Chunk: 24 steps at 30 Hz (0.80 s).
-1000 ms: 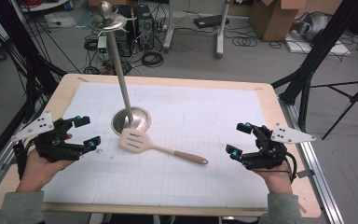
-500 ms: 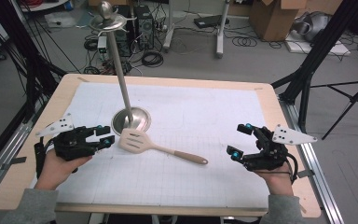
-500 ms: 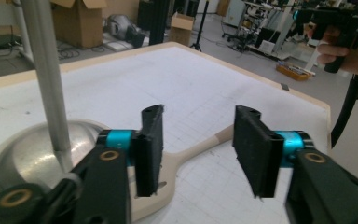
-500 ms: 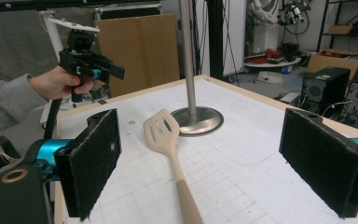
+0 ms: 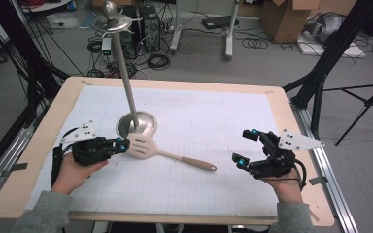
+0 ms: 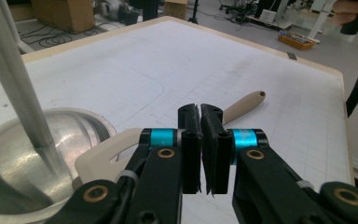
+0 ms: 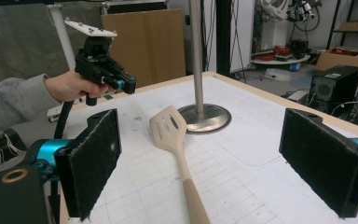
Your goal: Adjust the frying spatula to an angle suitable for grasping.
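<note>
A beige slotted spatula lies on the white mat, head to the left and handle pointing right. My left gripper is shut, its tips at the left edge of the spatula head. In the left gripper view the jaws are pressed together with nothing seen between them, and the spatula head lies just beyond. My right gripper stands wide open to the right of the handle end, apart from it. In the right gripper view the spatula lies ahead between its pads.
A metal stand with a round base and a tall tilted pole rises just behind the spatula head. The wooden table edge frames the mat. Boxes, cables and tripod legs lie on the floor beyond.
My left gripper has moved right, from the mat's left side up to the spatula head, and its jaws have gone from open to shut. The right gripper has barely moved.
</note>
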Motion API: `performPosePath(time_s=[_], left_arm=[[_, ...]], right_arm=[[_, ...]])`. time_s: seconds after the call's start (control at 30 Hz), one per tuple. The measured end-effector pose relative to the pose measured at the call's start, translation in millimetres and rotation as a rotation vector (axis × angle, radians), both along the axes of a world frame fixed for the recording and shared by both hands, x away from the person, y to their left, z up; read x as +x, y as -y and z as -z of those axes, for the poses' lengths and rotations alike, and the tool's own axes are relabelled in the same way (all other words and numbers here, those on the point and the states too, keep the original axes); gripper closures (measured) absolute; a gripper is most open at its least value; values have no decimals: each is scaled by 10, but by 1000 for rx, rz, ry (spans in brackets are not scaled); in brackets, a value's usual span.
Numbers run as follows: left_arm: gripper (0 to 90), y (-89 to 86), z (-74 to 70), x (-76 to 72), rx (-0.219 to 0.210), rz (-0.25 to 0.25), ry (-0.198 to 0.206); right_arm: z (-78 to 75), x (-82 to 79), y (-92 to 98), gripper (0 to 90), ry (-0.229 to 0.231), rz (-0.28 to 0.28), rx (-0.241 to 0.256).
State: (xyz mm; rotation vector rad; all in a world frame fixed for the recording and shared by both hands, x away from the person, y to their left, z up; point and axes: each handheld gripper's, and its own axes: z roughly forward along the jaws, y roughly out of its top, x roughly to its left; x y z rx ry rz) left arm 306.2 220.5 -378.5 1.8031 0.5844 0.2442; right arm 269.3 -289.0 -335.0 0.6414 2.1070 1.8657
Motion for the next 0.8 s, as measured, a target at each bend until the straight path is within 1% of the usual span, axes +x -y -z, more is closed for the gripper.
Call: performPosePath(time_s=[0.03, 0.07, 0.1, 0.2, 0.27, 0.3, 0.37, 0.43, 0.47, 0.5, 0.53, 0.57, 0.6, 0.63, 0.67, 0.77, 0.8], left_arm=[[875, 34, 12, 19, 10, 8, -4], [875, 34, 12, 19, 10, 8, -4], [876, 66, 23, 46, 17, 14, -17], [882, 105, 36, 67, 17, 13, -16], [892, 175, 62, 101, 27, 17, -7], [892, 175, 62, 101, 27, 17, -7], [891, 245, 103, 155, 34, 15, -20], [891, 274, 121, 171, 36, 10, -23], [892, 331, 152, 202, 44, 13, -19], [892, 331, 152, 202, 44, 13, -19], [893, 389, 178, 230, 45, 20, -19], [894, 389, 178, 230, 45, 20, -19], [894, 441, 202, 257, 55, 21, -10], [894, 441, 202, 257, 55, 21, -10], [894, 492, 224, 278, 53, 22, -9], [894, 535, 240, 299, 51, 24, -14], [894, 552, 245, 308, 59, 23, -10]], right_arm=[[0, -1, 0, 117, -2, 0, 0], [0, -1, 0, 117, -2, 0, 1], [-1, -1, 2, 117, -3, -3, 2], [-1, -3, -1, 117, -6, -6, 4], [1, -1, -9, 117, -6, -11, 1], [1, -1, -9, 117, -6, -11, 1], [2, -1, -14, 117, -6, -12, 0], [2, 4, -13, 117, -9, -11, -3], [1, 8, -12, 117, -7, -10, -2], [0, 7, -11, 117, -7, -12, 0], [-2, 4, -12, 117, -8, -12, 0], [-6, 2, -14, 117, -8, -14, 0], [-8, 1, -16, 117, -7, -15, 2], [-8, 1, -16, 117, -7, -15, 2], [-11, -2, -20, 117, -7, -15, 3], [-11, -4, -34, 117, -6, -23, 0], [-11, -2, -41, 117, -5, -24, 0]])
